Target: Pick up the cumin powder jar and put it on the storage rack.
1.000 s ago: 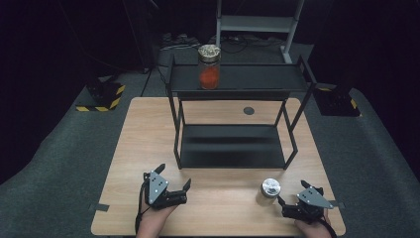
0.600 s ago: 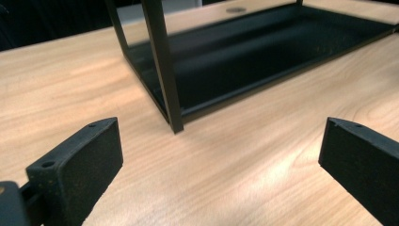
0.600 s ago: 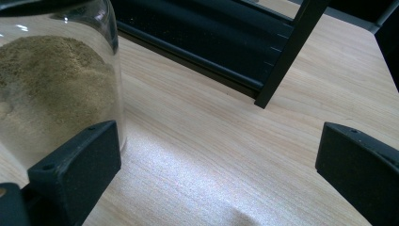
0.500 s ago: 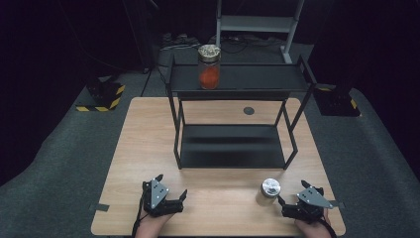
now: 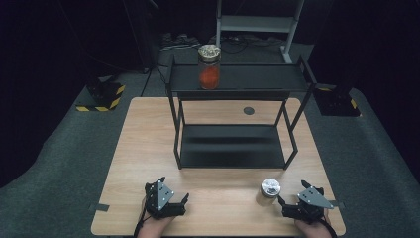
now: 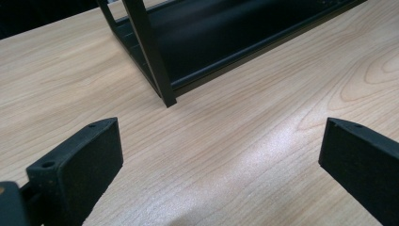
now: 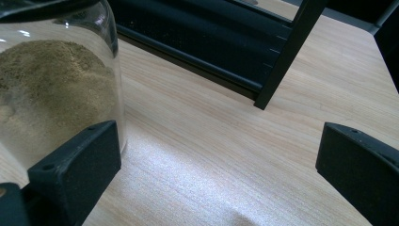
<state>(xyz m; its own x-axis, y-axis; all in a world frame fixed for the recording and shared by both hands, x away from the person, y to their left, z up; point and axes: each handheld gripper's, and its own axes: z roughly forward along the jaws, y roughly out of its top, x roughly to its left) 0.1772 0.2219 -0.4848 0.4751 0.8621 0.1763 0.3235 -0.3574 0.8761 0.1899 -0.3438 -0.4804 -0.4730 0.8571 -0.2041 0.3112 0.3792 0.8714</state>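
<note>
A wooden table (image 5: 148,148) seen from above holds a black two-tier metal rack (image 5: 237,119), and a person's hands enter from the bottom edge, each holding a two-jaw tool. The right gripper (image 5: 283,203) sits at the table's near right corner, just beside a small glass jar (image 5: 268,192) with a silver lid and a tan powder inside. In the right gripper view the jaws are spread wide and hold nothing, and the jar (image 7: 56,94) stands just off the left jaw, outside the gap rather than between the jaws. The left gripper (image 5: 182,201) is at the near left, also spread wide and empty, looking across bare wood toward a leg of the rack (image 6: 155,61). Compared with a second ago, the left gripper has drawn back toward the person and turned a little, while the right gripper and the jar have barely shifted. That suggests the left hand is stepping aside and the right hand is the one about to work, likely closing on the jar once it slides over to straddle it. A second jar (image 5: 209,67) with red contents stands on the rack's top shelf, well apart from both hands.
</note>
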